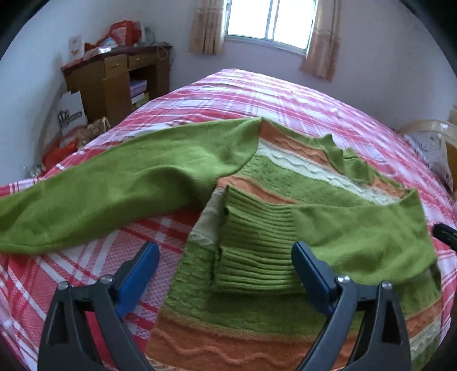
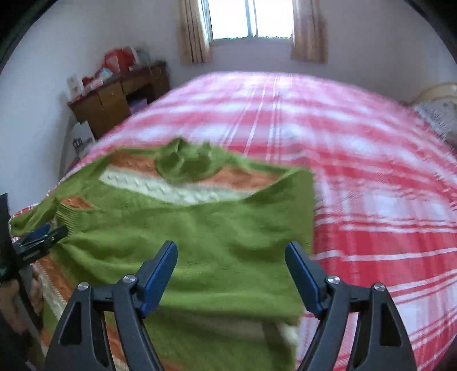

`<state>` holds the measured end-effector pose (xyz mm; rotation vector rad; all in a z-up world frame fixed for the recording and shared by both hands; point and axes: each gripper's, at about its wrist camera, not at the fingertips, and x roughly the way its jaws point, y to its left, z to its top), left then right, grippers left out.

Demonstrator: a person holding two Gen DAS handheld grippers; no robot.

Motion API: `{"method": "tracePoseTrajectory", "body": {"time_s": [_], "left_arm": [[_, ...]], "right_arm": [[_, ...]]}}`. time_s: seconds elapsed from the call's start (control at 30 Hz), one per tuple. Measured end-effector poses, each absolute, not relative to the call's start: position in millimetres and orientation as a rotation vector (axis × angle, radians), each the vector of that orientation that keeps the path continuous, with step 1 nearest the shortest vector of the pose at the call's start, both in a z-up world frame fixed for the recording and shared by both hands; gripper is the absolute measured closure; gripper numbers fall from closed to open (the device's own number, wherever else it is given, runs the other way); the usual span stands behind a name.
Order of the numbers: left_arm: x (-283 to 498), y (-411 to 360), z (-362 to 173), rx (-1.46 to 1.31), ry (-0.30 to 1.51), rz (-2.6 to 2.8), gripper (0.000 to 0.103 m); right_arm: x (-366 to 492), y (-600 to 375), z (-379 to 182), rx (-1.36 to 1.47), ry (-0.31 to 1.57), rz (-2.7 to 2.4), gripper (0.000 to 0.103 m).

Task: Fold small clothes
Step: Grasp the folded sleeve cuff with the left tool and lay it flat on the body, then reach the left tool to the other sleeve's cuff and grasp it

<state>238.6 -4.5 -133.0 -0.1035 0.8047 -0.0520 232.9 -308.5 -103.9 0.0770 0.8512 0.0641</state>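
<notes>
Item: green knitted sweater with orange and cream wavy bands (image 1: pixel 285 177), lying flat on the bed with pink, red and white checked cover (image 1: pixel 257 94). We note one sleeve folded across its body, ribbed cuff (image 1: pixel 254 245) uppermost; the other sleeve (image 1: pixel 100 182) stretched out over the cover. Left tongs (image 1: pixel 225 256): blue pads apart, above the cuff, gripping nothing. Right tongs (image 2: pixel 231 256): apart, over the folded sleeve (image 2: pixel 228 228), empty. Beyond the bed: brown wooden worktop with drawers (image 1: pixel 114 77), cluttered, in the corner; window with beige curtains (image 1: pixel 271 22).
</notes>
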Motion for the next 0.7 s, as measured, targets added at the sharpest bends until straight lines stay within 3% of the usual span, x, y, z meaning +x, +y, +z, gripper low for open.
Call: {"method": "tracePoseTrajectory", "body": {"time_s": [0.2,0.47,0.63,0.7], "left_arm": [[232.3,15.3,-133.7,-0.207,0.775,-0.065,0.007],[232.4,8.2,-132.8,-0.189,0.776,-0.072,0.005],[232.5,8.9,-132.1,-0.196,0.774,-0.070,0.005],[232.2,9.2,-132.1,-0.196,0.775,-0.072,0.005]], "right_arm": [[227.2,-331.5,-136.8,0.083,0.936,-0.055,0.025],[225.0,-267.2,-86.6,0.015,0.796,0.068,0.025],[246.2,-255.0,-140.6,0.000,0.924,0.005,0.025],[235.3,-263.1,-144.3,0.042,0.873,0.007,0.024]]}}
